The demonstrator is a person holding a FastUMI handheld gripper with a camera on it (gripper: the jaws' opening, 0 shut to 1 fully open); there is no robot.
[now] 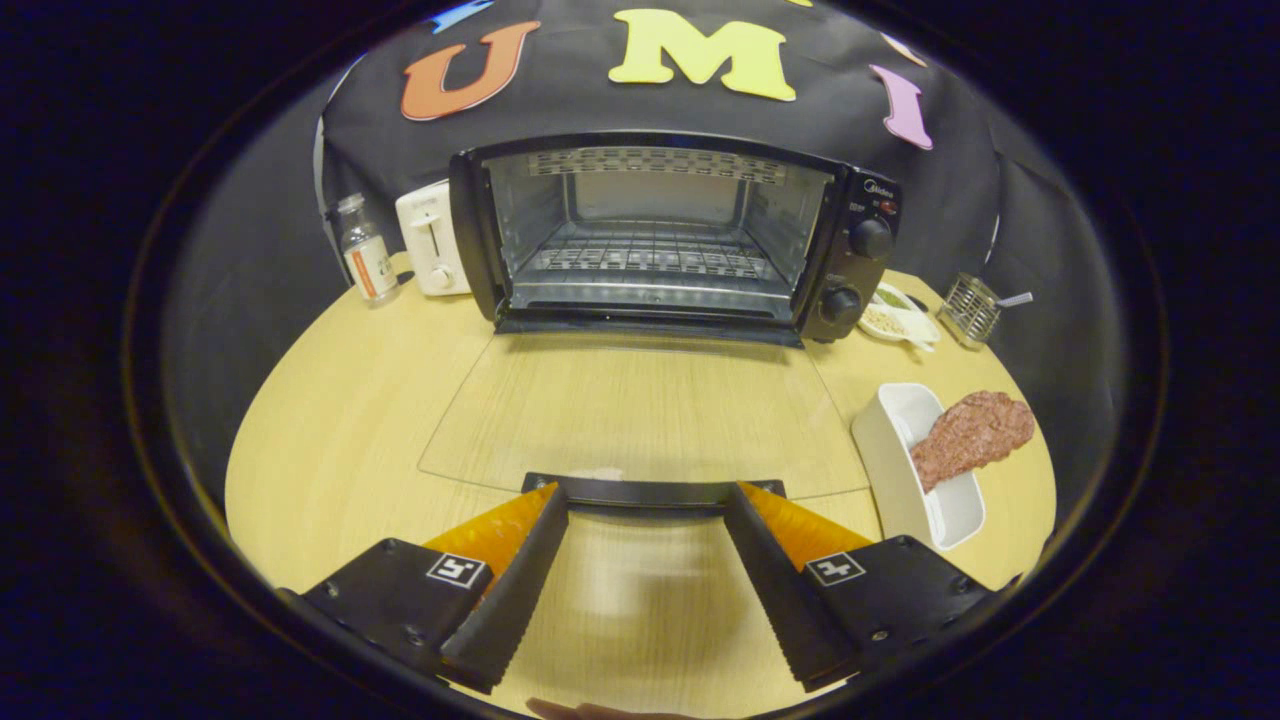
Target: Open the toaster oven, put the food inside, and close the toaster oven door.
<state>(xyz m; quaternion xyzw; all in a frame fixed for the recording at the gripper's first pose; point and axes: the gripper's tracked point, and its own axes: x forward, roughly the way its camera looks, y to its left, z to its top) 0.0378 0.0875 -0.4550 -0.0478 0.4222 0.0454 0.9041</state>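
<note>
1. Claw (645, 500) is released: I see both fingers spread wide, their tips at the two ends of the black handle (645, 492) of the glass door (640, 410), and they press on nothing that I can see.
2. First step looks done to me. The door lies flat on the wooden table (330, 420) just ahead of the fingers, and the toaster oven (670, 240) stands open beyond it, with its wire rack (650, 258) bare.
3. What is left, as I judge it: the food must go inside, and then the door must be closed. The meat (970, 435) is not yet moved; it rests on the rim of a white dish (905, 470), ahead and to the right of the right finger, and it hangs partly over the far side.
4. Hard to make out: whether the tips touch the handle or only stand beside it, I cannot tell. The table between the fingers is blurred. Something pale shows below the fingers, cut off; I cannot say what it is.
5. Far objects are small: a bottle (365, 250) and a white toaster (432, 240) left of the oven, a small plate (905, 318) and a wire holder (970, 308) to its right.
</note>
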